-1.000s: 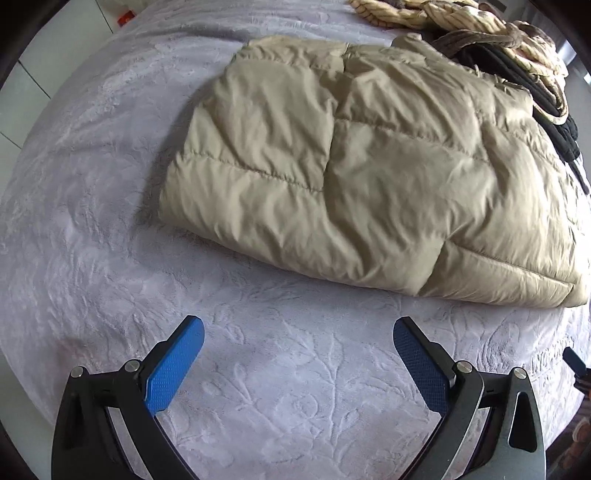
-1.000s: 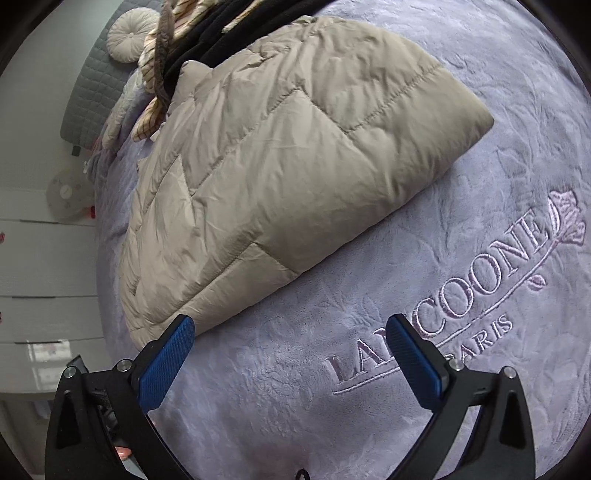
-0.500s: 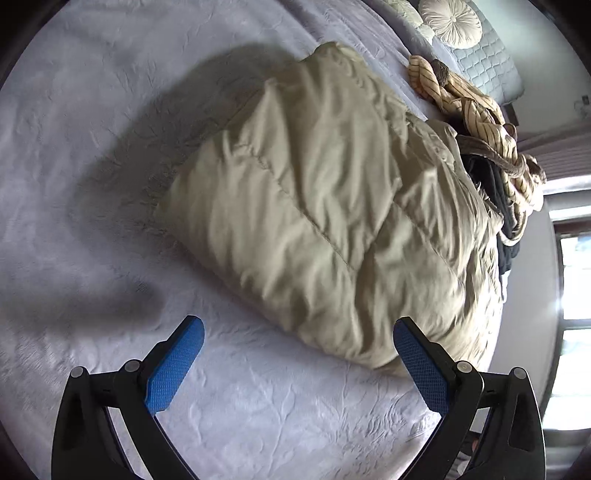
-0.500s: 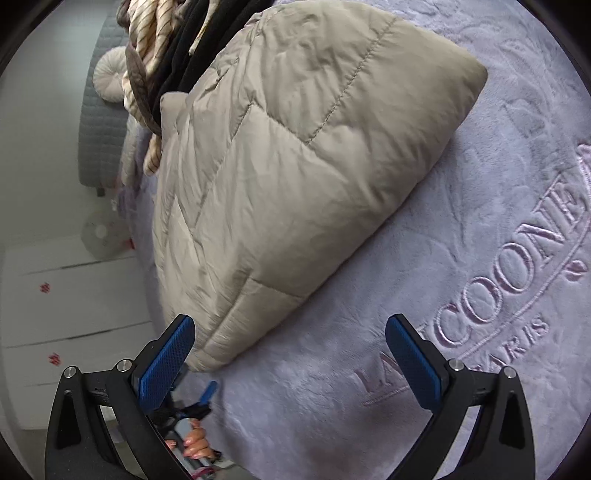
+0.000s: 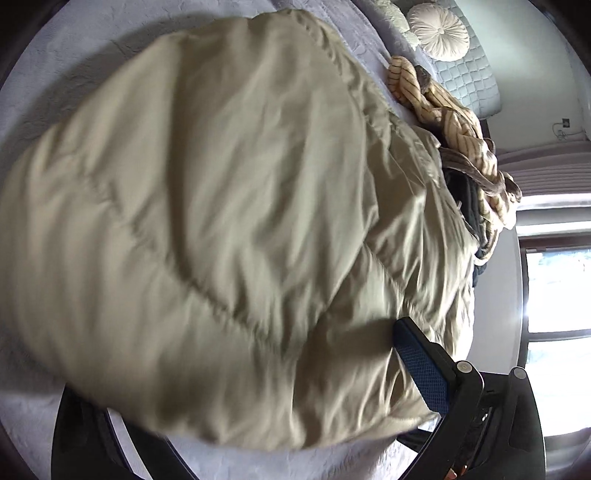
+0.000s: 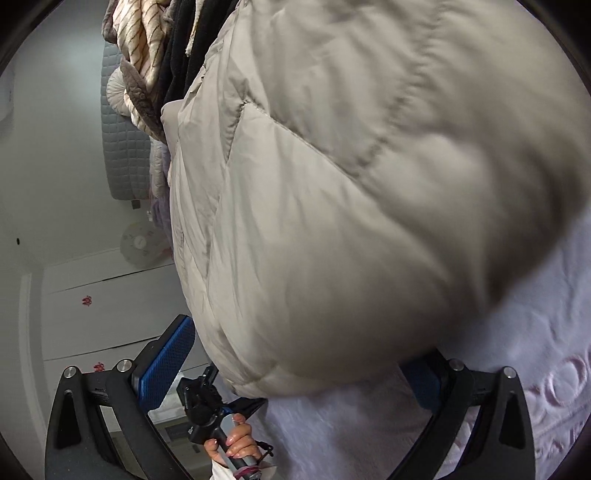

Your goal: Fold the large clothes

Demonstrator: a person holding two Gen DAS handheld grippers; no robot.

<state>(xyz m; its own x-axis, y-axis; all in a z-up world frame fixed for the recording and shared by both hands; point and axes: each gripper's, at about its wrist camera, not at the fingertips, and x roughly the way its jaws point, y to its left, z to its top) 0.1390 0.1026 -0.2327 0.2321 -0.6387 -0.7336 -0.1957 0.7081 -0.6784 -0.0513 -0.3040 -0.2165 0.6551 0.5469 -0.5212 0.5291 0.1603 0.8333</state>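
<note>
A folded beige puffer jacket (image 5: 221,221) lies on a lavender bedspread (image 5: 74,48) and fills most of both views. My left gripper (image 5: 295,362) is open around one end of it. Its right blue pad (image 5: 421,369) presses against the padding and its left finger is hidden under the fabric. My right gripper (image 6: 295,365) is open at the opposite end of the jacket (image 6: 369,184). There the left pad (image 6: 166,362) stands just off the edge, and the right pad (image 6: 424,380) is half covered.
A heap of striped and dark clothes (image 5: 461,140) lies behind the jacket, near a round cushion (image 5: 439,29) and a quilted headboard. A bright window (image 5: 554,314) is at the right. A hand (image 6: 232,439) holds the other gripper's handle. The bedspread (image 6: 369,424) carries embroidered lettering (image 6: 554,387).
Both grippers have swung round to the jacket's two ends and pushed in close. The jacket now sits between the fingers of each. The finger spread is unchanged.
</note>
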